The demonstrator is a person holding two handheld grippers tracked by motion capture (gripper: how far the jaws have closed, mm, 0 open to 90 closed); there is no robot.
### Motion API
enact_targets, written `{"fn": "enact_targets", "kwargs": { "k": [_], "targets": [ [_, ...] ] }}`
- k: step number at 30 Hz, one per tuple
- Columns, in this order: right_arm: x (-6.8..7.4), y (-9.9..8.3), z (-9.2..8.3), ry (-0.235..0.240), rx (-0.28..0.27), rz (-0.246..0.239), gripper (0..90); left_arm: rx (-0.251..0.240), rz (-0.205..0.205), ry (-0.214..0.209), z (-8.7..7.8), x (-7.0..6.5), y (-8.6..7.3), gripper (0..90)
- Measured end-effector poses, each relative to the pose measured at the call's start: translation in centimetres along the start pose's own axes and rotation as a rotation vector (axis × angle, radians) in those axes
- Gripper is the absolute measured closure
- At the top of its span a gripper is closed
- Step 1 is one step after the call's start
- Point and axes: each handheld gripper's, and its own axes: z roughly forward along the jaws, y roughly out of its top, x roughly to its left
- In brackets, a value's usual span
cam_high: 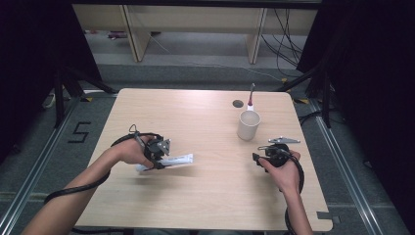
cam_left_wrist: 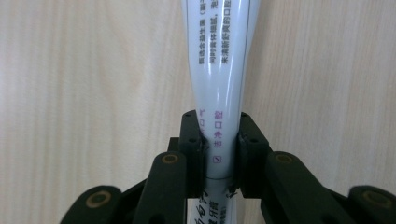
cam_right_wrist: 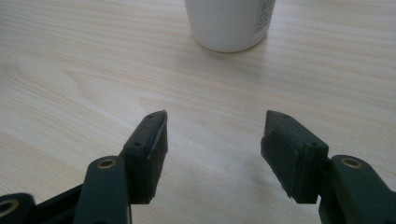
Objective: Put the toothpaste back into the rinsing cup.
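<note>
Pale wooden table (cam_high: 205, 196) on grey floor (cam_high: 29, 147)

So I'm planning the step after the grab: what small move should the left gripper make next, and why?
Probably lift. The left gripper is shut on the white tube, which still lies on the table; the cup stands apart, and the right gripper waits open.

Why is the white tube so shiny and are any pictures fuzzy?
Left gripper view: a bright glare stripe runs along the glossy tube, whose print is sharp. Right gripper view: the cup throws a soft shadow on the table. High view: grainy, dark at both sides.
</note>
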Motion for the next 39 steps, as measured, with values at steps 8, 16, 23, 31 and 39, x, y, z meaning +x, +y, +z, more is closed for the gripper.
{"fn": "enact_targets", "kwargs": {
  "k": [8,16,23,31,39],
  "targets": [
    [0.3,0.0,0.0,-0.005,0.009,0.008,41.2,-0.216,-0.077,0.089,-1.6,-0.1,0.0,75.8],
    [0.2,-0.1,0.2,0.001,-0.004,-0.018,41.5,-0.406,-0.102,0.164,-2.4,-0.3,-0.6,75.8],
    [0.5,0.0,0.3,-0.001,-0.053,-0.058,42.5,-0.614,-0.194,0.226,-2.2,-1.0,-1.1,75.8],
    [1.0,0.1,0.2,0.012,-0.108,-0.055,43.1,-0.792,-0.317,0.323,-1.4,-2.5,-0.9,75.9],
    [1.5,0.3,0.1,0.015,-0.177,-0.066,41.3,-0.942,-0.452,0.397,-0.4,-3.4,-0.4,75.9]
  ]
}}
